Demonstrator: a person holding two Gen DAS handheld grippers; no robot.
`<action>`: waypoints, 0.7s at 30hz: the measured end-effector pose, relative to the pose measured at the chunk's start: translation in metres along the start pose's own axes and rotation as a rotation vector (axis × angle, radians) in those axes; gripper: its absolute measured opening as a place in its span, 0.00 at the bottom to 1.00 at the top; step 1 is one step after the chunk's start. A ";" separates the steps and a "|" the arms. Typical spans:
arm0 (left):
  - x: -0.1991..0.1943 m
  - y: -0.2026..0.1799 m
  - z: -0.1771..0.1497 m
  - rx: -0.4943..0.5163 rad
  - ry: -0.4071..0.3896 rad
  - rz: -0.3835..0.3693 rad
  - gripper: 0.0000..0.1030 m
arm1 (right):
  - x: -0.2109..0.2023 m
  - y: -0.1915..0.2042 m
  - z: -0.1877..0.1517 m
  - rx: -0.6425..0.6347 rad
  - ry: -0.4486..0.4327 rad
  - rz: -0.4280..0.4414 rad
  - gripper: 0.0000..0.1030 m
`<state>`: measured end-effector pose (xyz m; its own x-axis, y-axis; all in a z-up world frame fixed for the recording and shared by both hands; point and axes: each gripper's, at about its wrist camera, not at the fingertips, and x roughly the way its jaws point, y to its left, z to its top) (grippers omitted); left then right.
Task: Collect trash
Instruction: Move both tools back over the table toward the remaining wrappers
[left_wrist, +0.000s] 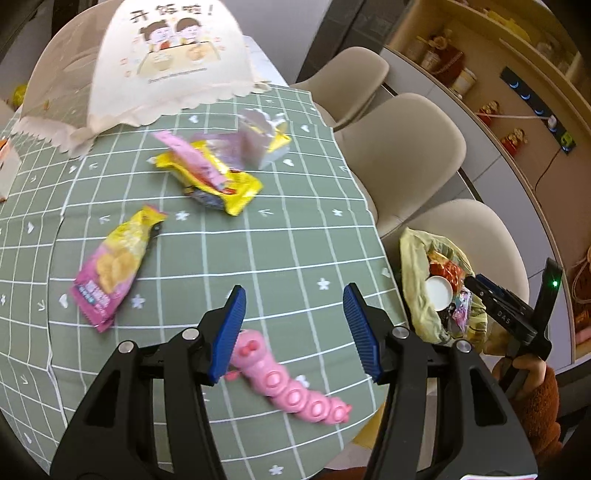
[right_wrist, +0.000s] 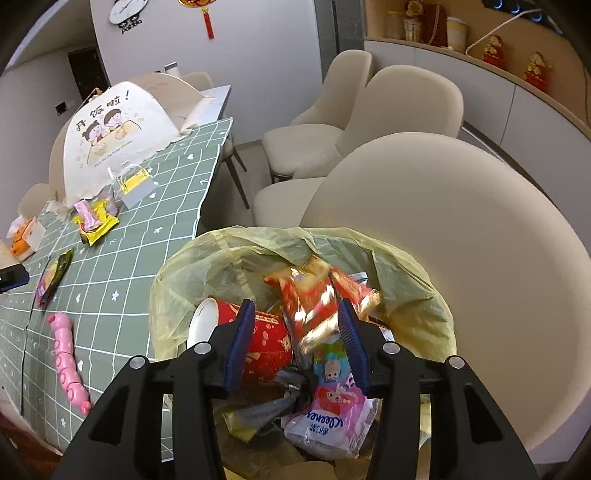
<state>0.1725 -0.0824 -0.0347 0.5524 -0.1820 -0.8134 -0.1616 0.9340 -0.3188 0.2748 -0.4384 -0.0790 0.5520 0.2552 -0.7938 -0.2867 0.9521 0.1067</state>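
Note:
My left gripper (left_wrist: 295, 295) hangs open over the green checked tablecloth (left_wrist: 280, 236), with nothing between its blue pads. Just beneath it lies a pink caterpillar toy (left_wrist: 291, 391). A pink-and-yellow snack packet (left_wrist: 110, 266) lies to the left, and a heap of yellow and pink wrappers (left_wrist: 218, 181) lies farther back. My right gripper (right_wrist: 295, 310) is open above the yellow trash bag (right_wrist: 207, 266) beside the table. A blurred red wrapper (right_wrist: 310, 295) shows in the gap between its pads, and they do not press on it. A red paper cup (right_wrist: 266, 339) and a tissue pack (right_wrist: 332, 417) lie in the bag.
A mesh food cover (left_wrist: 155, 66) stands at the back of the table, with a small white gift bag (left_wrist: 266, 144) in front of it. Beige chairs (left_wrist: 399, 147) line the table's right side. The trash bag (left_wrist: 417, 258) sits at the nearest chair. An orange tissue box (right_wrist: 26, 236) sits far left.

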 end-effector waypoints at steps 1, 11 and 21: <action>-0.002 0.005 0.000 -0.005 -0.002 -0.001 0.51 | -0.002 0.002 0.000 0.002 -0.002 -0.007 0.43; -0.033 0.061 0.007 -0.025 -0.068 0.008 0.51 | -0.043 0.060 0.015 0.008 -0.124 0.026 0.45; -0.064 0.159 0.008 -0.172 -0.130 0.065 0.51 | -0.028 0.181 0.046 -0.191 -0.125 0.153 0.54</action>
<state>0.1177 0.0801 -0.0291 0.6353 -0.0717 -0.7690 -0.3312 0.8741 -0.3552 0.2439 -0.2654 -0.0100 0.5799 0.4241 -0.6956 -0.5104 0.8546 0.0957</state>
